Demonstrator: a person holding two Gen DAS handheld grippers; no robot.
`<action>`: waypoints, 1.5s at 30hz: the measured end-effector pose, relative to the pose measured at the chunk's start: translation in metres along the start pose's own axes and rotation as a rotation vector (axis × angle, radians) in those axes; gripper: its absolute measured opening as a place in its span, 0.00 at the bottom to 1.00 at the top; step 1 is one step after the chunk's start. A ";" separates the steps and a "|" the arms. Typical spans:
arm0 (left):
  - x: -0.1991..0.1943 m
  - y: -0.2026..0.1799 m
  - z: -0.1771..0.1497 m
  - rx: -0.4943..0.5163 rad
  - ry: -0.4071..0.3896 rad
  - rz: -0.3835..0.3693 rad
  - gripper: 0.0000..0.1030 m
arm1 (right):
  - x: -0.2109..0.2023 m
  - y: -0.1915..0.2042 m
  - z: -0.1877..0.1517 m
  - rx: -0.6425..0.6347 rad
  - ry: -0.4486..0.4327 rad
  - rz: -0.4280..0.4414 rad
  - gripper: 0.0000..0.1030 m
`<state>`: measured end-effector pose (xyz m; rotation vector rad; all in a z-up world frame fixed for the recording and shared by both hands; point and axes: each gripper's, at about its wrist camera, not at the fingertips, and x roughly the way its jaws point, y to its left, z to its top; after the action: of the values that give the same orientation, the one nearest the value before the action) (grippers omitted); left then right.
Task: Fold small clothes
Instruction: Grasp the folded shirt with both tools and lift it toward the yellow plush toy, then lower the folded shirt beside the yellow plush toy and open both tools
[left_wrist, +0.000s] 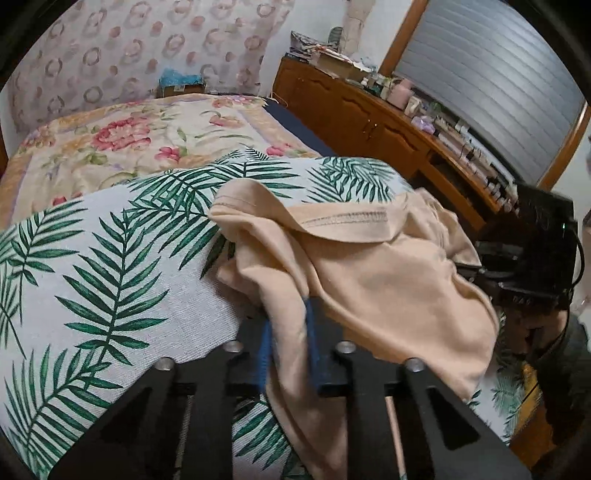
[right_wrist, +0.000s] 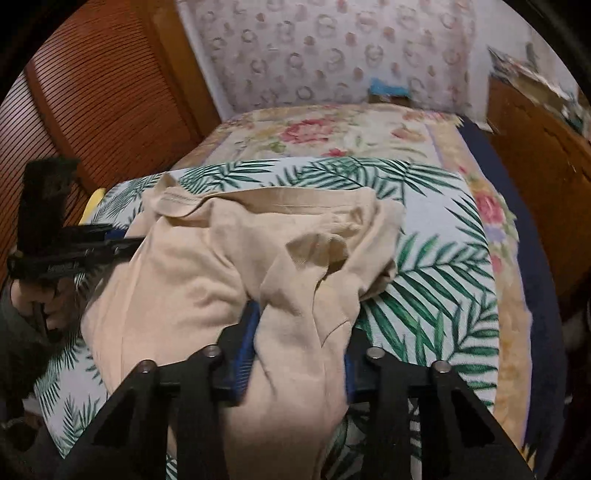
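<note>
A small peach garment (left_wrist: 373, 280) lies bunched on a white cloth with green palm leaves (left_wrist: 110, 266), spread over the bed. My left gripper (left_wrist: 288, 332) is shut on a fold of the garment, and cloth drapes over its blue fingers (left_wrist: 264, 350). In the right wrist view the same garment (right_wrist: 192, 266) hangs between both grippers. My right gripper (right_wrist: 295, 339) is shut on another bunch of it, with cloth filling the gap between the blue pads (right_wrist: 245, 354). The left gripper also shows at the left edge of the right wrist view (right_wrist: 74, 254).
A floral bedspread (left_wrist: 147, 136) covers the far half of the bed. A wooden dresser (left_wrist: 369, 122) crowded with small items runs along the right. A slatted wooden door (right_wrist: 92, 110) stands to the left. The right gripper's body (left_wrist: 532, 251) is close on the right.
</note>
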<state>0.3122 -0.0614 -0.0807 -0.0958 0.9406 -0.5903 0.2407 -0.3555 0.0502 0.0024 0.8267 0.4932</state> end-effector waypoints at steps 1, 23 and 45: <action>-0.005 0.000 0.000 -0.006 -0.015 -0.004 0.12 | -0.001 0.001 -0.001 -0.008 -0.005 0.004 0.20; -0.211 0.076 -0.053 -0.133 -0.479 0.327 0.11 | 0.033 0.175 0.146 -0.577 -0.163 0.071 0.16; -0.223 0.190 -0.165 -0.482 -0.411 0.582 0.11 | 0.289 0.382 0.255 -0.834 -0.055 0.224 0.35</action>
<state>0.1668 0.2416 -0.0780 -0.3475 0.6454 0.2012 0.4257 0.1534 0.0938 -0.6627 0.5195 1.0166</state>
